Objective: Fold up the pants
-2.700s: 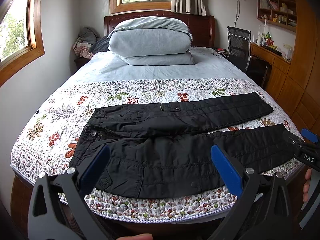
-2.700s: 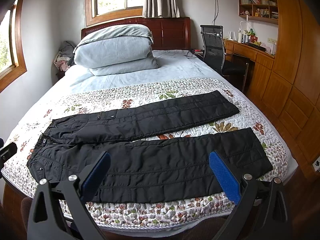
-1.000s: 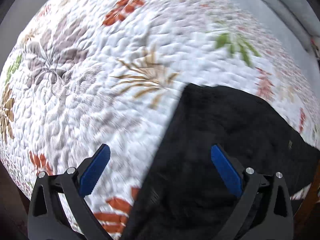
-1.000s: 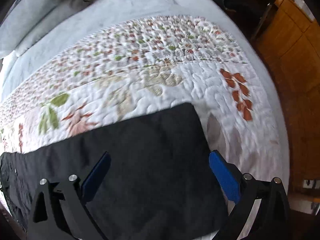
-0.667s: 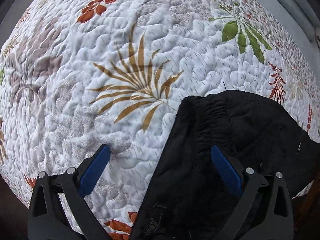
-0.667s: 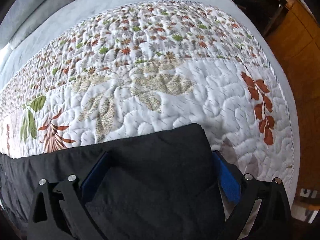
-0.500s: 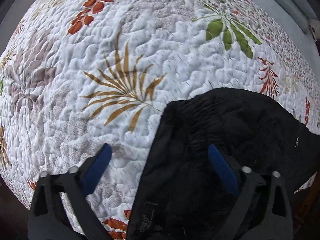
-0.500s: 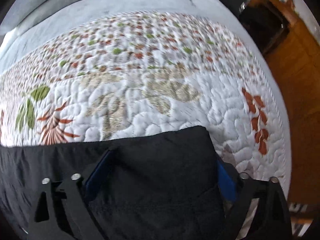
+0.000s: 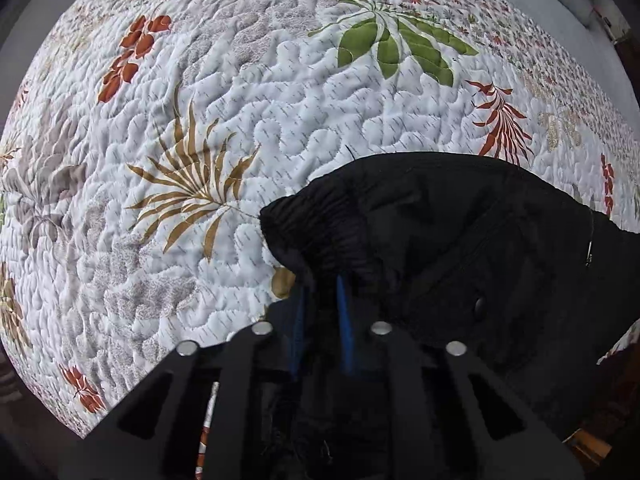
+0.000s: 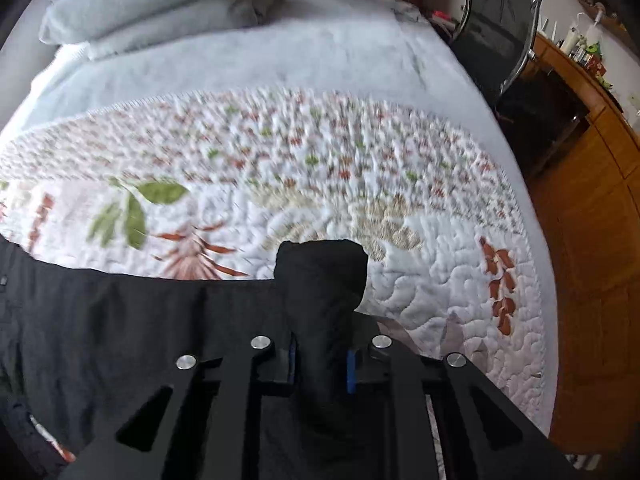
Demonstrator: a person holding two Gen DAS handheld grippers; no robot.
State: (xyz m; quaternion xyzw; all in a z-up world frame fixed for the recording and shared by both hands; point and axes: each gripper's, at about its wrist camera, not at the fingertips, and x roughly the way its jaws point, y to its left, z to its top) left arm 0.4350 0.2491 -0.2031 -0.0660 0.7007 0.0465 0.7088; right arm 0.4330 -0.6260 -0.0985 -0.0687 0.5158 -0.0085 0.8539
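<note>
Fingers (image 9: 343,312) of both grippers pinch black pants (image 9: 460,240) over quilt (image 9: 240,80).

The left gripper (image 9: 320,304) points forward and down, its blue-padded jaws pinched nearly together on a bunched edge of black pants (image 9: 460,240). The right gripper (image 10: 322,354) is likewise clamped, jaws narrow, with a fold of the pants rising between them.

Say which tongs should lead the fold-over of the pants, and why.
Neither clearly: both are clamped. The left tongs pinch the black pants at the gathered waistband, the right tongs pinch the leg end. They should probably lift together across the quilt.
</note>
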